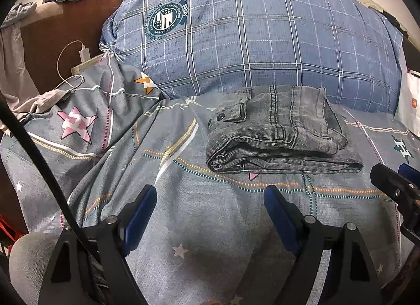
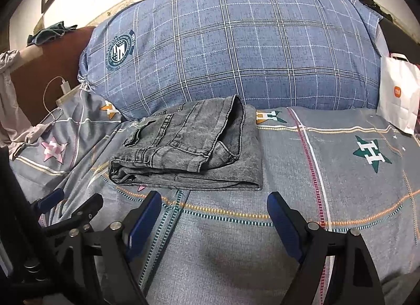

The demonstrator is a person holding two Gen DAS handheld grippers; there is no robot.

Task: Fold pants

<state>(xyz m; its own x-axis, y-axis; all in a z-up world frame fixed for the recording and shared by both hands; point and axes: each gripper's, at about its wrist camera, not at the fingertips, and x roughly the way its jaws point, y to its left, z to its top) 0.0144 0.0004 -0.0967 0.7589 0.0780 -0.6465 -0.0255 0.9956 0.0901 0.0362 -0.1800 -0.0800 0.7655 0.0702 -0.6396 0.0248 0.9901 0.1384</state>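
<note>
on the bed (image 2: 302,163), the grey pants (image 2: 183,152) lie folded in a compact stack; both grippers, left gripper (image 1: 210,205) and right gripper (image 2: 214,210), hover nearby, jaws spread and empty; little seems left.

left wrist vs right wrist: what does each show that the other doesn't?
Only left wrist: the jeans' buttoned end and a red object at the lower left edge.
Only right wrist: the green star print and the whole white paper bag.
Both: folded grey jeans on the bedspread, blue plaid pillow, white charger, left gripper and right gripper open, empty, short of the jeans.
</note>
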